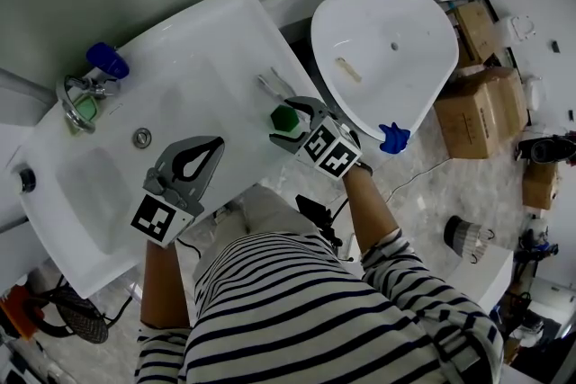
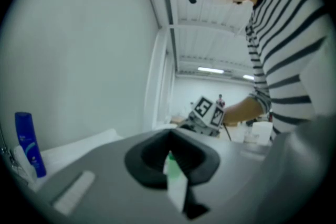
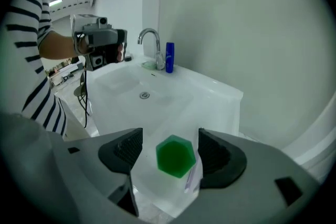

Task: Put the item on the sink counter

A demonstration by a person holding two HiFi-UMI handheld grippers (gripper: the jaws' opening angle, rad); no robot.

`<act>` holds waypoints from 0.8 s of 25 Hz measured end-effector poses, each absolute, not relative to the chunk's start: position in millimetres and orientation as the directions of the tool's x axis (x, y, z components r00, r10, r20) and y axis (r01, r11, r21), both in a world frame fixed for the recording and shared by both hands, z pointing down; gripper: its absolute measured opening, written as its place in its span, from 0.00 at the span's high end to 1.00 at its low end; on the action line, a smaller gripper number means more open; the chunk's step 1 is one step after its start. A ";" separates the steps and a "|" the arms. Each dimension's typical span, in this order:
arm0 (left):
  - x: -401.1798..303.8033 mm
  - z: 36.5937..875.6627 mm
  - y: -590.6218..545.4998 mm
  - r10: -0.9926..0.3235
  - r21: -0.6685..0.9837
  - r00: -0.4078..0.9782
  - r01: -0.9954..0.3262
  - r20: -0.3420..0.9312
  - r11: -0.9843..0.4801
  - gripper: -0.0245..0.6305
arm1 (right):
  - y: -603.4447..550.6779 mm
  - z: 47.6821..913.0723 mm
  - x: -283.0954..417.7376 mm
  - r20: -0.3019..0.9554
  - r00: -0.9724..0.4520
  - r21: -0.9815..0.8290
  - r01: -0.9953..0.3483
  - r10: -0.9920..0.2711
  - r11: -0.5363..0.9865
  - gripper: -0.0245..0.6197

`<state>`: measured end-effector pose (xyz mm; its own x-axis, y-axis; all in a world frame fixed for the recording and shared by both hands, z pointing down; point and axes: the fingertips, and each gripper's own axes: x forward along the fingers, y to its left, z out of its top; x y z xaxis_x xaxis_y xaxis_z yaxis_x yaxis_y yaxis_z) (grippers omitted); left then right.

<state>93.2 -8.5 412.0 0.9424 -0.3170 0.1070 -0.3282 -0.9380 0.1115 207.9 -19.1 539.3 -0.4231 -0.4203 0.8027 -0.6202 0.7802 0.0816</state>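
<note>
The item, a white container with a green hexagonal cap (image 1: 286, 119) (image 3: 176, 156), stands on the right end of the white sink counter (image 1: 225, 49). My right gripper (image 1: 283, 120) (image 3: 170, 152) points down over it. Its jaws are open, one on each side of the cap, with a gap on both sides. My left gripper (image 1: 209, 148) (image 2: 170, 157) is shut with nothing in it and hovers over the sink's front edge, pointing across the basin. In the left gripper view, the right gripper's marker cube (image 2: 208, 112) shows beyond the shut jaws.
A chrome faucet (image 1: 76, 99) (image 3: 149, 42) and a blue bottle (image 1: 108, 60) (image 3: 169, 57) (image 2: 29, 144) stand at the sink's far left, with the drain (image 1: 141, 138) in the basin. A separate white basin (image 1: 387, 49) and cardboard boxes (image 1: 477, 108) lie to the right on the floor.
</note>
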 end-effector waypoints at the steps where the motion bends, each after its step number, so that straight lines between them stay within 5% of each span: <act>1: 93.0 412.9 -8.3 -0.317 0.110 0.942 -0.328 0.110 -0.938 0.95 | -17.8 543.6 209.9 0.816 -0.408 0.091 -0.609 -0.409 0.788 0.50; 20: 83.8 413.5 -11.5 -0.348 0.112 0.931 -0.359 0.109 -0.926 0.95 | -16.9 592.8 227.4 0.935 -0.265 0.083 -0.477 -0.234 0.875 0.50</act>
<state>83.8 -11.5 413.5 0.9311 -0.3480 0.1095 -0.3594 -0.9265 0.1117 227.4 -16.9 592.8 -0.2653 -0.2337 0.9354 -0.4768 0.8750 0.0834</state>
